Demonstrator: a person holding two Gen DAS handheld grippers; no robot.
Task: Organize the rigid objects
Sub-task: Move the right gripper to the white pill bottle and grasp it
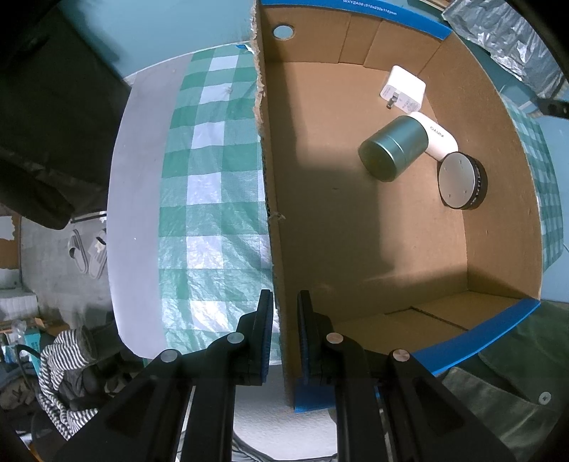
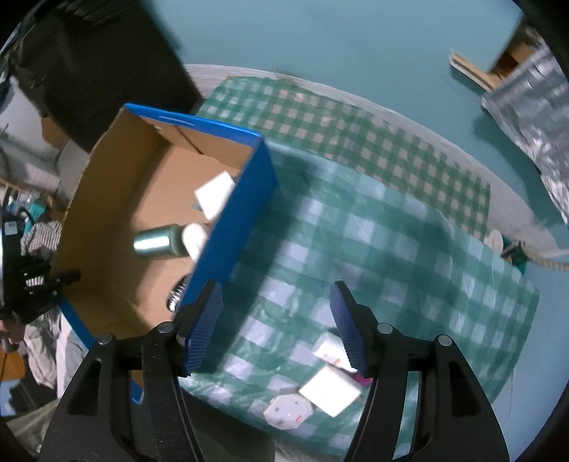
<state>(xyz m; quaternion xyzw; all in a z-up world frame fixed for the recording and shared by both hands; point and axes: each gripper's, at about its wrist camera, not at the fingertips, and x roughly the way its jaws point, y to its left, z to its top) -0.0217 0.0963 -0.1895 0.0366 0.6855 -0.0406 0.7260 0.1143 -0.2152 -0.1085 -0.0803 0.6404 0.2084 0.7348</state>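
- Around the work, a green-and-white checked cloth (image 2: 373,248) covered a round white table (image 1: 138,199), with a crinkled silver foil sheet (image 1: 505,32) beyond the table's far edge and a striped garment (image 1: 60,369) and a pair of slippers (image 1: 89,254) on the floor below.
- An open cardboard box (image 1: 355,231) with blue outer faces stood on the cloth; its blue right wall (image 2: 227,227) rose between the right gripper and the things already inside.
- The left gripper (image 1: 284,334) pointed straight down at the box's near-left corner, its pads pressed together on the torn left cardboard wall, one pad outside and one inside.
- Inside the box, towards its far-right corner, a white wall charger (image 1: 403,90) lay with its prongs facing the box's middle.
- A green metal tin (image 1: 393,147) lay on its side just nearer, its long axis running diagonally, flat end towards the near-left corner.
- A white cylinder with grey lettering (image 1: 439,140) lay touching the tin's other end, on the same diagonal.
- A round disc with a grey face and dark ribbed rim (image 1: 462,179) leaned against the right wall, just beside the white cylinder.
- The right gripper (image 2: 277,320) hung over the cloth outside the box's right wall, jaws spread with nothing between them; this view was motion-blurred.
- Near the table's near edge, still outside the box, lay a white block (image 2: 330,391), a white plug adapter (image 2: 288,412) and a small white item with pink marking (image 2: 330,350), close together.
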